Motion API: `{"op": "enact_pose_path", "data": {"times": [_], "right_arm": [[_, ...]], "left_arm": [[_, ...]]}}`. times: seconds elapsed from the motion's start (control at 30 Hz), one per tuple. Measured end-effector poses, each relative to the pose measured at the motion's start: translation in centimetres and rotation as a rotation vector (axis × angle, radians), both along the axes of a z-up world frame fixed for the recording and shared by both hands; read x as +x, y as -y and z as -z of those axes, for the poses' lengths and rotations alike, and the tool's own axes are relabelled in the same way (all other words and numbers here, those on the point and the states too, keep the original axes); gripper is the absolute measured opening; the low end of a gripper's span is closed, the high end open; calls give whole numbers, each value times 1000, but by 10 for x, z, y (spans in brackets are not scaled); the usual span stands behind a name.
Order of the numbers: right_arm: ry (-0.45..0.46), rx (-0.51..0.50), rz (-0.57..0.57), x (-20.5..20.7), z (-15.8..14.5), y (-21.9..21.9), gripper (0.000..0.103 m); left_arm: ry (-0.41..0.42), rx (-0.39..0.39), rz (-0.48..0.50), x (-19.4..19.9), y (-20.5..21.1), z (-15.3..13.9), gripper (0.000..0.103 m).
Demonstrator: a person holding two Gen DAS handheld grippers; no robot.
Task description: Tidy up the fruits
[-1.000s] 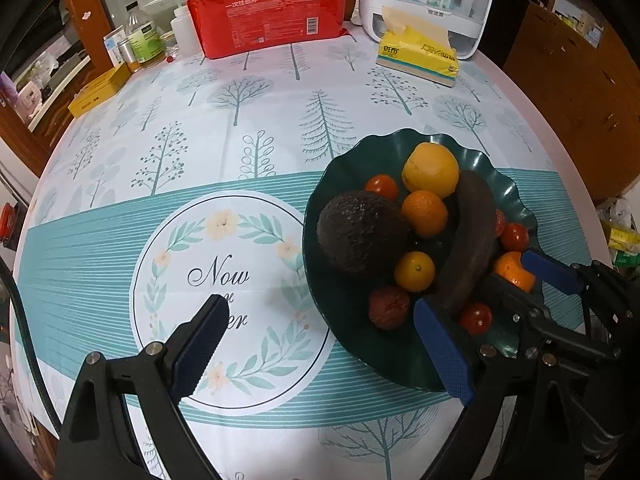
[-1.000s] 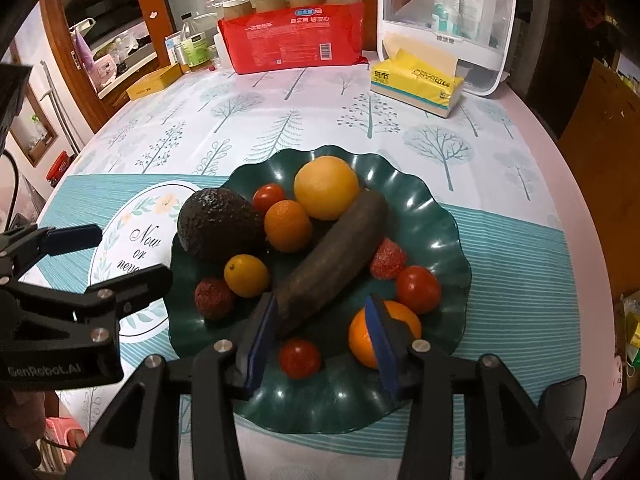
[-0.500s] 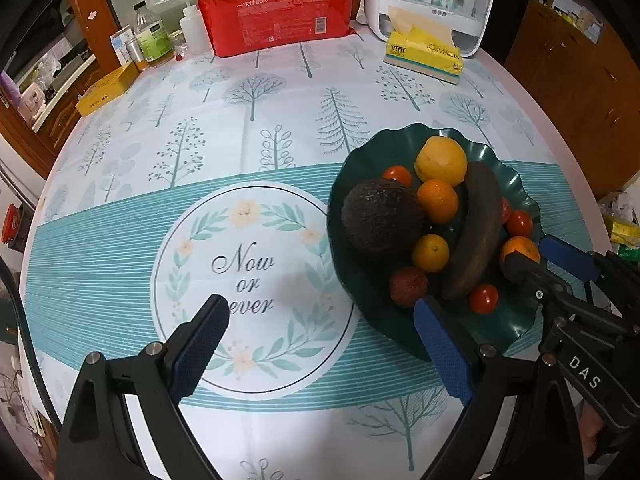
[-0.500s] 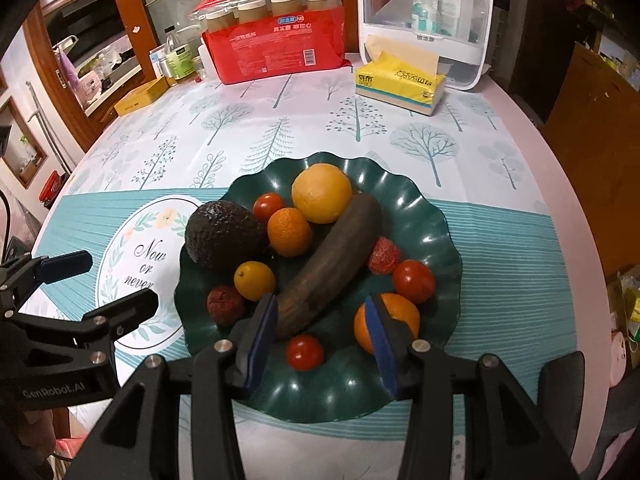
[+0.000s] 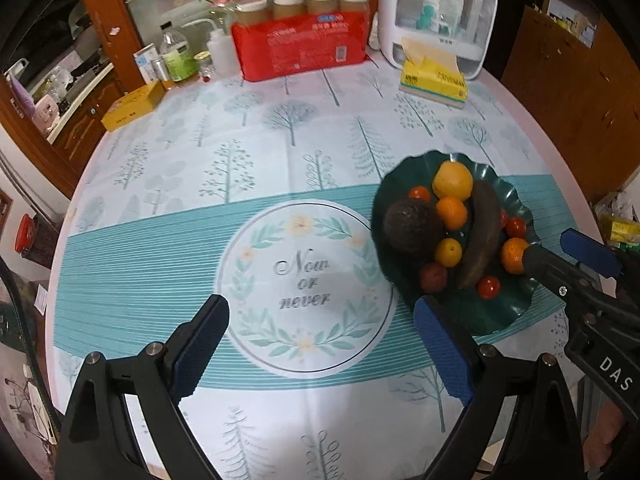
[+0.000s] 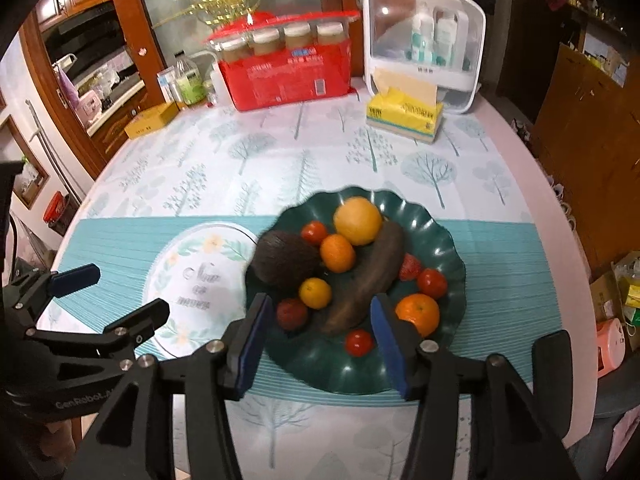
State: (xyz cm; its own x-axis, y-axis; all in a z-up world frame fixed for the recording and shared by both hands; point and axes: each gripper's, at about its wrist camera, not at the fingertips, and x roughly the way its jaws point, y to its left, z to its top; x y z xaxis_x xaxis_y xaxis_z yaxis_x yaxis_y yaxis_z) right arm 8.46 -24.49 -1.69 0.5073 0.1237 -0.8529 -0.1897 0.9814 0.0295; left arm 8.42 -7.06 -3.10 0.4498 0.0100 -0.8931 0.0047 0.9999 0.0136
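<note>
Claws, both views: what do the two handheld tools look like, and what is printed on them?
Both are black angular frames with silver bolts and blue textured pads. The left claw bears white "GenRobot.AI" lettering, seen from the right wrist; the right claw bears "DAS". No sleeves are visible.

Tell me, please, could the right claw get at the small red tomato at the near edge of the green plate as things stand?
Probably yes. The right claw hangs above the plate, empty, its jaws opening. The tomato lies alone near the rim, with only the dark banana close behind it.
</note>
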Motion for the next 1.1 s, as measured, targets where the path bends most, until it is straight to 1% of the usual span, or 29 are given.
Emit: {"op": "enact_pose_path", "data": {"times": [0.13, 0.23, 0.4, 0.5, 0.7, 0.87, 1.1], "right_arm": [[42, 5, 4, -10, -21, -18, 62], [67, -5, 2, -18, -30, -31, 64], [74, -3, 0, -30, -37, -49, 64], [71, -6, 5, -35, -39, -56, 64], [63, -11, 17, -47, -40, -64, 64], [69, -12, 42, -54, -42, -62, 64], [66, -11, 73, -60, -43, -56, 64]], "left_arm": [[28, 9, -28, -11, -16, -14, 93], [43, 14, -47, -19, -27, -22, 93], [71, 28, -75, -33, -44, -33, 93], [82, 22, -79, -38, -49, -36, 93], [98, 12, -62, -48, -49, -40, 93], [112, 3, -46, -52, -45, -42, 93], [111, -16, -25, -52, -39, -42, 93]]}}
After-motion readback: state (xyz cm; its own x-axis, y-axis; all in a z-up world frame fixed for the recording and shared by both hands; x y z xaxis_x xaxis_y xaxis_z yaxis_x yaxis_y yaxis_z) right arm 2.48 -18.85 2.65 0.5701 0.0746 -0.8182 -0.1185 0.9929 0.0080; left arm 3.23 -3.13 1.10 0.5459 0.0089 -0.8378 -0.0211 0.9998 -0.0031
